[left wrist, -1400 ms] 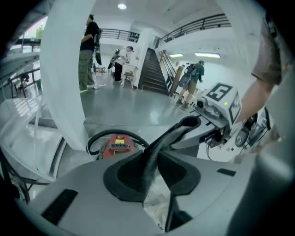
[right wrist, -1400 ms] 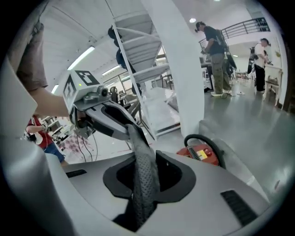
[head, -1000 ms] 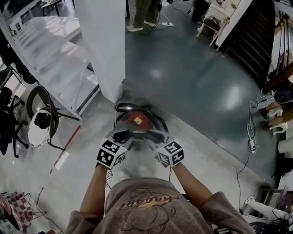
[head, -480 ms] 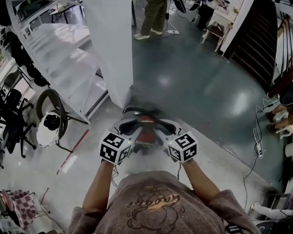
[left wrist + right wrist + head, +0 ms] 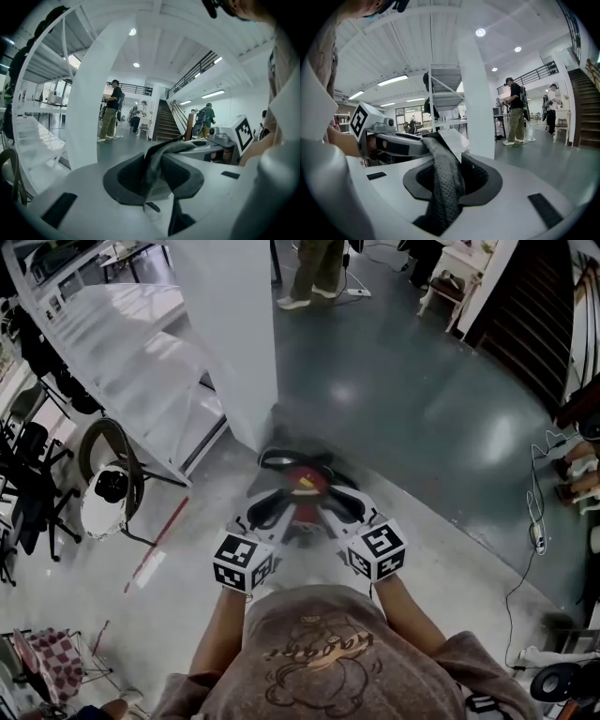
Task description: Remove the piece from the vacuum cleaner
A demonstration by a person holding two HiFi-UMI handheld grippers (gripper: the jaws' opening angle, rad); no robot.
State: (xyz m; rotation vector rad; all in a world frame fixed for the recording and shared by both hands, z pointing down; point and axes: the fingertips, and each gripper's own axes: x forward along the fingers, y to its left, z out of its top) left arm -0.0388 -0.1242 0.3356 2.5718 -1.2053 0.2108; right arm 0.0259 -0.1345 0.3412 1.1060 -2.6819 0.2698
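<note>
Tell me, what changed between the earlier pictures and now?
The left claw and right claw have risen, lifting the grey mesh piece pinched between them away from the red vacuum cleaner. The right claw's jaws have just opened slightly, with the piece still between them. Unchanged: both claws keep their grip, and the vacuum cleaner stays beside the white pillar.

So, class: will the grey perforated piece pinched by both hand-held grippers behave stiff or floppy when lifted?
Probably floppy: the grey perforated piece bends and twists between the left hand-held gripper and right hand-held gripper. Likely light too: it looks thin and holed.
</note>
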